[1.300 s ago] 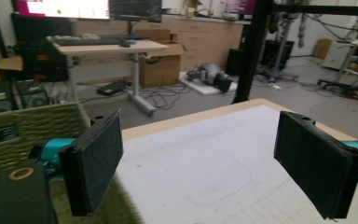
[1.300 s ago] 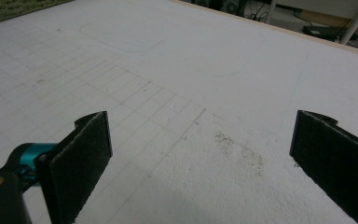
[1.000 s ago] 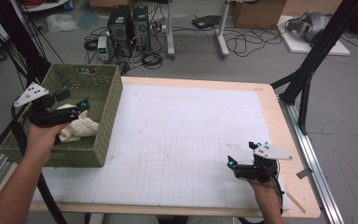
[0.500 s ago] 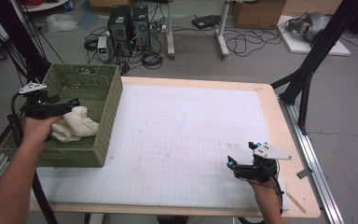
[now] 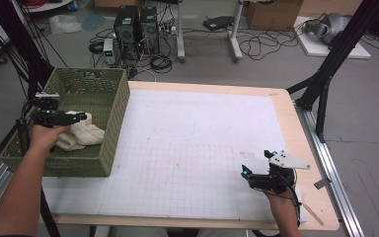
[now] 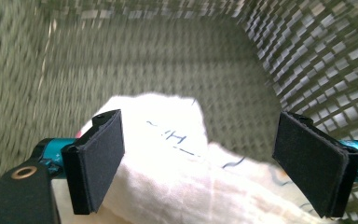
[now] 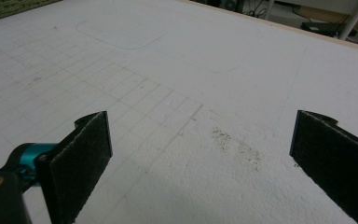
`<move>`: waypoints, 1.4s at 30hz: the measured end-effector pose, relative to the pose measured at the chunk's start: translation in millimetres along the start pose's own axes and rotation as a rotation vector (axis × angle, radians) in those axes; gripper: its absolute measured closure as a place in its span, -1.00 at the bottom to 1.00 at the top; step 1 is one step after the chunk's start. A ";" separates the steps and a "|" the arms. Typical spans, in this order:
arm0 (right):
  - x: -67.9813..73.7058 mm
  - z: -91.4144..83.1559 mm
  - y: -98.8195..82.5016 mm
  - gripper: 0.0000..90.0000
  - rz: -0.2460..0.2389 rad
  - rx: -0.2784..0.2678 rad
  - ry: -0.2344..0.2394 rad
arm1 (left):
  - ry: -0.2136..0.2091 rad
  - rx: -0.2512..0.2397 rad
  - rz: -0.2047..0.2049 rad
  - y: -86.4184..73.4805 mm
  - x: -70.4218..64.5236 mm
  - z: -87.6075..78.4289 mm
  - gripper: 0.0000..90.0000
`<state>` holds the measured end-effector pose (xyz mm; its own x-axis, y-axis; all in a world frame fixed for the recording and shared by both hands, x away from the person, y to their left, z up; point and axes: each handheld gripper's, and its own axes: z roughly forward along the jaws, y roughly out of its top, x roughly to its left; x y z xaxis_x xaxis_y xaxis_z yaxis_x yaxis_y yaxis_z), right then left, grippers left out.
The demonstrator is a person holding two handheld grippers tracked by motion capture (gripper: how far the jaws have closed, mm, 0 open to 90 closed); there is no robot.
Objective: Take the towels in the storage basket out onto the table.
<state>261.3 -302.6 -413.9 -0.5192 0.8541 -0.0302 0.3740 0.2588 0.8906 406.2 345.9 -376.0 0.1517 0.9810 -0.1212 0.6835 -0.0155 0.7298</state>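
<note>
A crumpled white cloth (image 5: 81, 136) lies inside the green woven basket (image 5: 109, 106) at the table's left edge. In the left gripper view the cloth (image 6: 177, 163) sits low between and beyond the two black pads, with faint blue marks on it. My left gripper (image 5: 71, 117) hovers over the basket, open, its jaws wide apart with nothing held between them. My right gripper (image 5: 250, 173) rests near the table's front right, open over the bare white gridded mat (image 7: 177, 84).
The white gridded mat (image 5: 197, 143) covers most of the wooden table. Basket walls (image 6: 307, 56) rise close around the left gripper. Black frame legs (image 5: 325, 74) stand at the right, and computers and cables lie on the floor behind.
My left gripper has drawn back toward the basket's left side and left the white cloth lying in the basket. The right gripper has stayed put.
</note>
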 end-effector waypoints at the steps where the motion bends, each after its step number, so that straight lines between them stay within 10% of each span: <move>1: 0.0 0.1 -0.1 -0.90 0.000 0.000 0.000 | 0.010 0.030 -0.006 -0.5 0.0 2.4 -0.62; 10: -0.3 -1.0 0.1 -0.89 -0.005 -0.005 -0.001 | 0.120 0.151 -0.045 -9.6 2.5 13.8 -0.54; 18: 0.0 -1.7 -0.2 -0.89 -0.007 -0.001 -0.002 | 0.121 0.260 -0.021 -16.0 2.1 25.0 -0.55; 23: 0.3 -1.5 -0.2 -0.89 -0.009 -0.001 -0.002 | 0.140 0.293 0.025 -15.0 0.5 21.5 0.11; 27: 0.1 -1.8 -0.5 -0.89 -0.003 0.000 -0.001 | 0.130 0.248 0.050 -11.8 -2.4 15.8 0.64; 42: 0.7 -2.7 -0.2 -0.89 0.003 -0.004 0.002 | 0.049 -0.155 -0.031 0.3 2.7 -31.9 0.74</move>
<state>258.8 -303.2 -412.8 -0.5199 0.8538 -0.0269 0.3725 0.2549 0.8923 384.0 354.7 -354.7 0.0944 0.9888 -0.1154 0.5683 0.0417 0.8218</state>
